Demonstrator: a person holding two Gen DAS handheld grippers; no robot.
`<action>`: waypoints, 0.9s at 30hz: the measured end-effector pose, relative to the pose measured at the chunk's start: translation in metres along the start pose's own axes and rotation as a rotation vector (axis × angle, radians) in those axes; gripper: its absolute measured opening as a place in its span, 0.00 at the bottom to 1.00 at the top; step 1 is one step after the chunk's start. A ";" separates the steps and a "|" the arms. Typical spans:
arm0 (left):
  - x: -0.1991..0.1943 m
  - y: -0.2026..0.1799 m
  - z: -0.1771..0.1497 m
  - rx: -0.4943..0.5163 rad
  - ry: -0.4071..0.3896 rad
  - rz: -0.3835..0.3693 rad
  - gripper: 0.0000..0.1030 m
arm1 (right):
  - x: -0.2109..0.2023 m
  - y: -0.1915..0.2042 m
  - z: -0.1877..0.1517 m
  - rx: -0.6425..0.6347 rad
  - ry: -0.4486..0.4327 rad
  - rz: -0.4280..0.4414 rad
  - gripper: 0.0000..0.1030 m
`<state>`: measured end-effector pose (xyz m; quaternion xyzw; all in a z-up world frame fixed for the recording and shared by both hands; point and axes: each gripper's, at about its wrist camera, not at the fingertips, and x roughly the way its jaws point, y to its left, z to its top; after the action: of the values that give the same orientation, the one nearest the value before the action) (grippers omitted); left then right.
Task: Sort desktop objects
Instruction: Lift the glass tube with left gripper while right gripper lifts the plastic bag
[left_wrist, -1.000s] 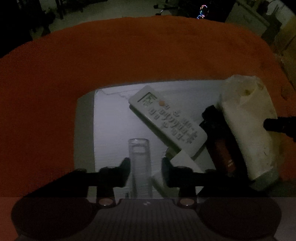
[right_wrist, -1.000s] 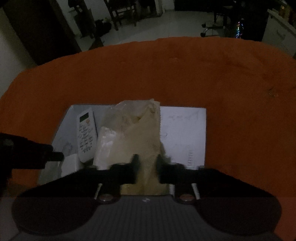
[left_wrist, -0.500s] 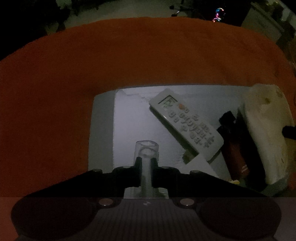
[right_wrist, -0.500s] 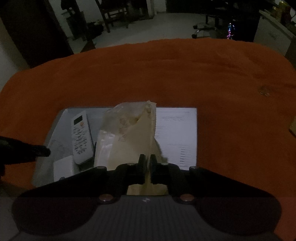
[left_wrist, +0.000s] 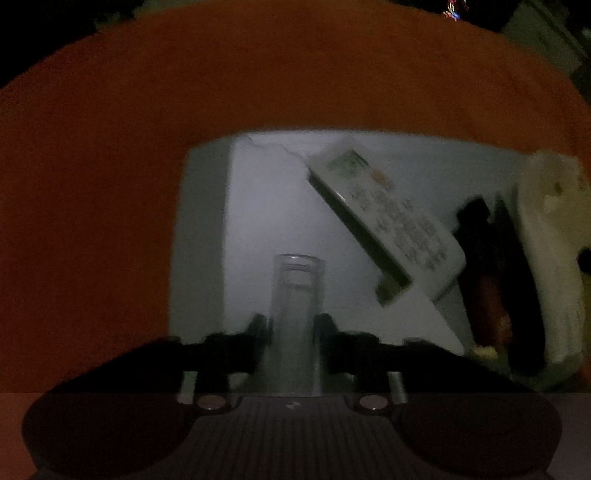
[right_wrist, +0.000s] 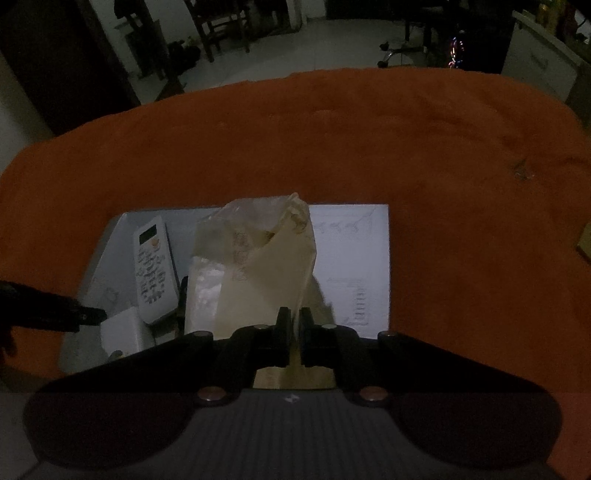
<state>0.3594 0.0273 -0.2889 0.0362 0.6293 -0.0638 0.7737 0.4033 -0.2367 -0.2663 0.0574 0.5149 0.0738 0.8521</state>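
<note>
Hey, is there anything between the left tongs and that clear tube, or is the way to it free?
Nothing is in the way: the left tongs are already shut on the clear tube, one finger on each side. The remote lies off to the right on the white paper, apart from the tube.

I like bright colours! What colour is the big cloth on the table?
Orange. The cloth shows best in the right wrist view.

Dim room, pale tiled floor (right_wrist: 332, 40), wooden chairs (right_wrist: 218, 22), orange tablecloth (right_wrist: 369, 140)
</note>
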 end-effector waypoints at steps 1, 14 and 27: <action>-0.002 -0.001 0.000 0.003 -0.013 0.004 0.24 | -0.001 0.000 -0.001 -0.002 -0.002 -0.002 0.06; -0.042 0.001 0.005 0.031 -0.116 -0.020 0.23 | -0.021 -0.006 0.003 0.018 -0.030 0.016 0.06; -0.110 0.012 0.002 0.023 -0.212 -0.124 0.23 | -0.067 -0.004 0.023 0.003 -0.083 0.030 0.04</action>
<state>0.3413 0.0444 -0.1808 -0.0010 0.5444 -0.1222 0.8298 0.3928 -0.2531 -0.1983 0.0693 0.4784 0.0834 0.8714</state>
